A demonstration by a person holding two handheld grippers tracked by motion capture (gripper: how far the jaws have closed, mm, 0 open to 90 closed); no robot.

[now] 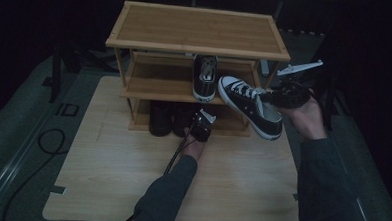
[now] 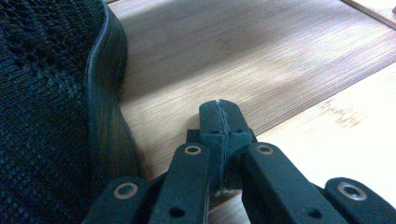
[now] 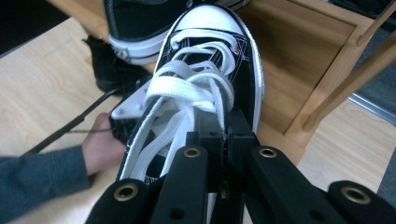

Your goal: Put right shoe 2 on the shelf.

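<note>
Right claw [image 1: 269, 97] is clamped on the black canvas sneaker [image 1: 249, 112], its jaws pinching the side wall of the shoe just beside the white laces [image 3: 187, 100]. In the high view that sneaker hangs off the worktop [image 1: 131, 177], tilted, white toe cap up and pointing toward the rack, heel lower and toward the person, just in front of the right end of the middle shelf [image 1: 155, 83]. From the right claw's own camera the toe cap [image 3: 210, 18] sits over the edge of a shelf board.

Left claw [image 1: 199, 125] is pressed shut with nothing between its jaws; its view shows the two tips [image 2: 219, 119] meeting in a thin seam. It hovers low at the front of the bottom shelf [image 2: 243, 60], just beside a dark knit shoe [image 2: 46, 116] whose rubber edge curves past on the left. The left hand [image 1: 192, 146] rests above the worktop below it.

Farther in, on the wooden shoe rack [image 1: 197, 30], a second black sneaker [image 1: 205, 78] stands on the middle shelf with its heel facing out, near the held shoe's toe but apart from it. Dark shoes [image 1: 172, 118] sit on the bottom shelf behind the left claw.
</note>
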